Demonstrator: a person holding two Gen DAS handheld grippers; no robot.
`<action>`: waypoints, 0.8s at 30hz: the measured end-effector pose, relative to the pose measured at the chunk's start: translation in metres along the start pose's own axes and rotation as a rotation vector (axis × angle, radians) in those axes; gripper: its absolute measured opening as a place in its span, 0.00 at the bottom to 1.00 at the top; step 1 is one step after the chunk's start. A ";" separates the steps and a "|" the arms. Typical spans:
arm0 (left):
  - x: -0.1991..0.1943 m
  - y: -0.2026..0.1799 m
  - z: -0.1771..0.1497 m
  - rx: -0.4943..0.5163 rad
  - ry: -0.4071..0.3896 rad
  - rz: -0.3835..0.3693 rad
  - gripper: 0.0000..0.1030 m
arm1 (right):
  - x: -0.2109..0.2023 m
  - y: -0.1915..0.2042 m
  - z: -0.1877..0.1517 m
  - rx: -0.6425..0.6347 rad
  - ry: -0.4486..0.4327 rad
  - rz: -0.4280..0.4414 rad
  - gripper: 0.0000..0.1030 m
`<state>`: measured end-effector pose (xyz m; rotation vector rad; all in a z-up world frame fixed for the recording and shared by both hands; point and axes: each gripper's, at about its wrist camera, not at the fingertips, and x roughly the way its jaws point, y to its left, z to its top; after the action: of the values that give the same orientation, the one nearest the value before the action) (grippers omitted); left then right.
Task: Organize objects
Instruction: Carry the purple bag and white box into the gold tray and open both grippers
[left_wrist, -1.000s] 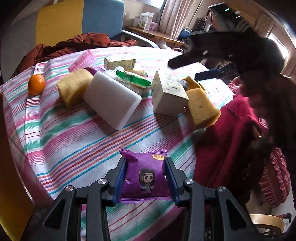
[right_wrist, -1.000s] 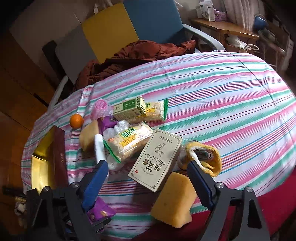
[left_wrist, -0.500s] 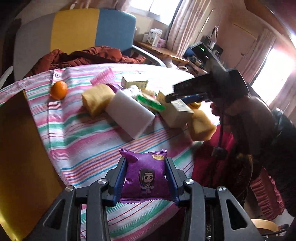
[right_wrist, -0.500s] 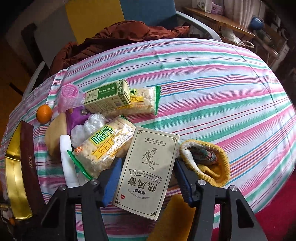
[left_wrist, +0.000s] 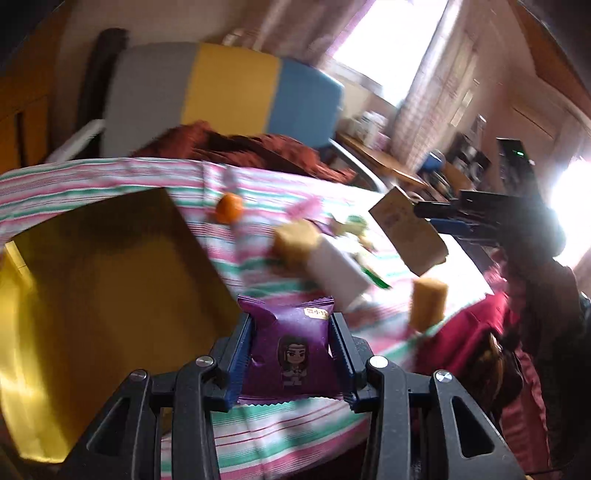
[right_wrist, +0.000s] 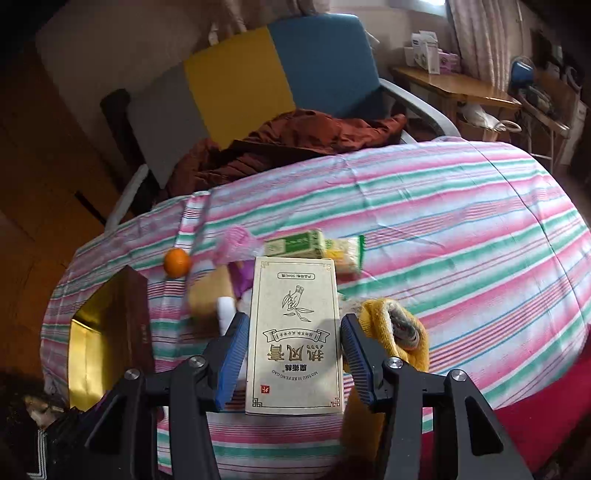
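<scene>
My left gripper (left_wrist: 291, 325) is shut on a purple snack packet (left_wrist: 291, 350) with a cartoon figure, held above the near edge of the striped table (left_wrist: 288, 424). An open gold box (left_wrist: 92, 277) lies just to its left. The jaws of my right gripper (right_wrist: 294, 325) are closing on a tall beige box (right_wrist: 293, 288) printed with Chinese characters; their blue pads (right_wrist: 232, 350) press its two long sides. In the left wrist view that beige box (left_wrist: 406, 232) hangs above the table in the right gripper (left_wrist: 443, 218).
On the cloth lie an orange (right_wrist: 177, 262), a yellow sponge (left_wrist: 295, 240), a white block (left_wrist: 336, 273), a second sponge (left_wrist: 428, 302), a green carton (right_wrist: 295, 243), a cracker packet (right_wrist: 347, 254) and a yellow sock (right_wrist: 391, 332). Behind stands a chair (right_wrist: 258, 81) with a brown jacket (right_wrist: 295, 136).
My right gripper closed on the beige box and lifted it off the table. My left gripper rose and swung left with the purple packet, bringing the gold box into view.
</scene>
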<state>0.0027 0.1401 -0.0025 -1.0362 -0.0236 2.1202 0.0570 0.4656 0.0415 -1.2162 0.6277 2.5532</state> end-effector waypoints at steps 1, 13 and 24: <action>-0.006 0.009 -0.002 -0.015 -0.010 0.024 0.40 | 0.000 0.015 -0.001 -0.022 -0.001 0.032 0.50; -0.057 0.132 -0.041 -0.251 -0.034 0.376 0.42 | 0.067 0.209 -0.037 -0.313 0.144 0.325 0.50; -0.081 0.162 -0.064 -0.373 -0.069 0.451 0.52 | 0.116 0.280 -0.094 -0.392 0.301 0.452 0.56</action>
<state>-0.0242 -0.0457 -0.0432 -1.2738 -0.2490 2.6281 -0.0618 0.1786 -0.0251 -1.7899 0.5223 2.9913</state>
